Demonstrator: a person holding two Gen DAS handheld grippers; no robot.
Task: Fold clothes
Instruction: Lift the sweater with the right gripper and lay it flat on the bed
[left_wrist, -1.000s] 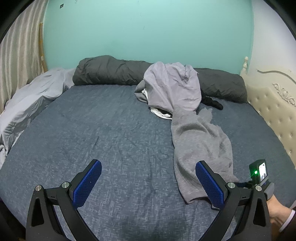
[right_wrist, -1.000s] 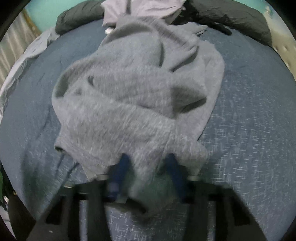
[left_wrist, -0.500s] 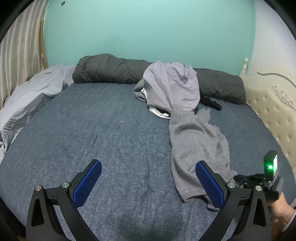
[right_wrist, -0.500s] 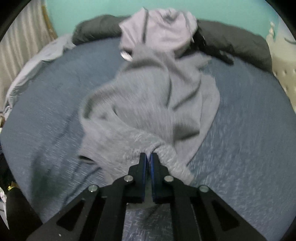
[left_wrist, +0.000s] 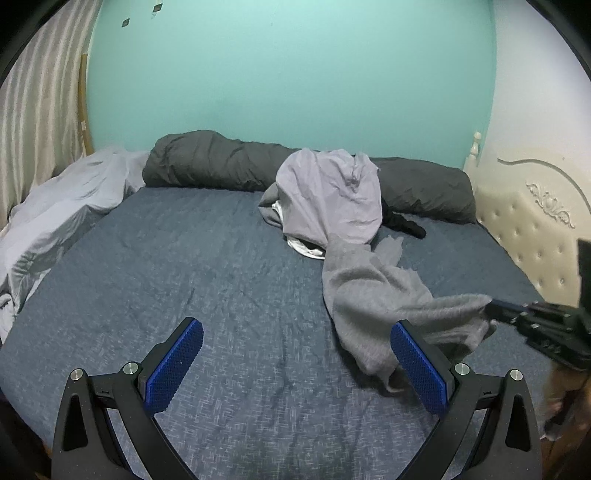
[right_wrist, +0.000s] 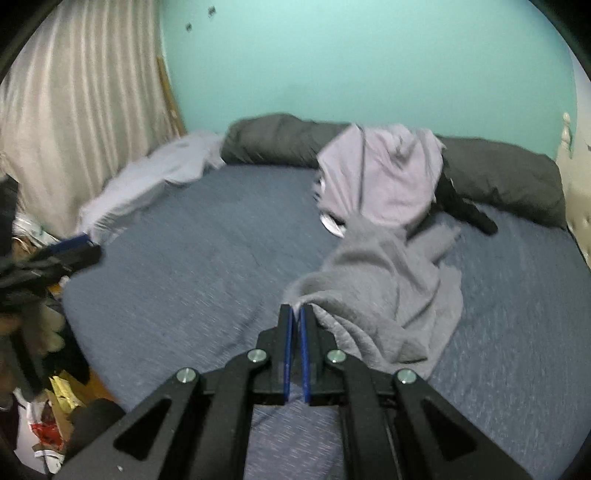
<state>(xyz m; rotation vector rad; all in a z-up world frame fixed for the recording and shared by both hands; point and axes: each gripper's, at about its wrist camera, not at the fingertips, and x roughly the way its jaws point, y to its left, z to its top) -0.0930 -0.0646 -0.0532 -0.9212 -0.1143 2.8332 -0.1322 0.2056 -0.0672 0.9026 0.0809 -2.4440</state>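
Note:
A grey knit garment (left_wrist: 373, 291) lies stretched along the right half of the blue bed (left_wrist: 207, 280). My right gripper (right_wrist: 294, 309) is shut on the garment's (right_wrist: 384, 295) near edge and lifts it off the bed; it also shows in the left wrist view (left_wrist: 493, 306). My left gripper (left_wrist: 295, 354) is open and empty, low over the near part of the bed, left of the garment. A lilac garment (left_wrist: 332, 195) is heaped at the far side, over the grey one's far end.
A dark grey rolled duvet (left_wrist: 221, 166) lies along the far wall. A pale sheet (left_wrist: 62, 206) is bunched at the left edge. A cream padded headboard (left_wrist: 535, 236) stands on the right. A black item (left_wrist: 406, 225) lies by the duvet. Clutter sits on the floor (right_wrist: 48, 424).
My right gripper closed on the grey garment's edge and pulled it up and toward the bed's near side. My left gripper stayed open and tilted up a little.

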